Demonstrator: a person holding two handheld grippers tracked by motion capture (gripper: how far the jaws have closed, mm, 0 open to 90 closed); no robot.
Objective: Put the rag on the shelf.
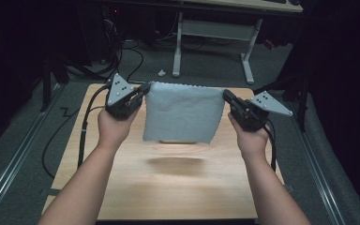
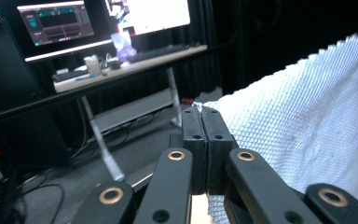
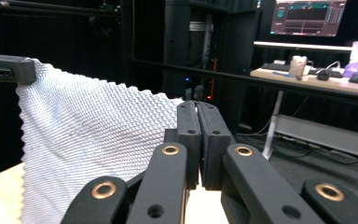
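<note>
— Cloth first: where is it?

— Pale grey-white waffle-weave cloth (image 1: 180, 114), roughly square with pinked edges, hangs in the air above the light wooden bench (image 1: 122, 187). It is stretched between the two claws by its upper corners, and its lower edge hangs free, clear of the wood, with a shadow on the bench below it.

— And the left claw?

— The left claw (image 1: 144, 89) is clamped on the cloth's upper left corner. In the left gripper view its black jaws stand pressed together with the fabric pinched at their tips (image 2: 200, 111), and the cloth (image 2: 298, 126) spreads away to the right of them.

— The right one?

— The right claw (image 1: 227, 96) grips the upper right corner the same way. In the right gripper view the jaws are closed flat against each other (image 3: 197, 106), the cloth (image 3: 88, 140) running off to the left, where the other claw (image 3: 9, 69) holds the far corner.

— How do the hands sit?

— The left hand (image 1: 115, 126) and the right hand (image 1: 252, 138) hold the tools at about the same height, well apart, one on each side of the cloth, so its top edge runs nearly straight between them.

— Anything behind?

— A white-legged desk (image 1: 215, 33) stands beyond the bench, with lit monitors (image 2: 56, 21) on it.
</note>
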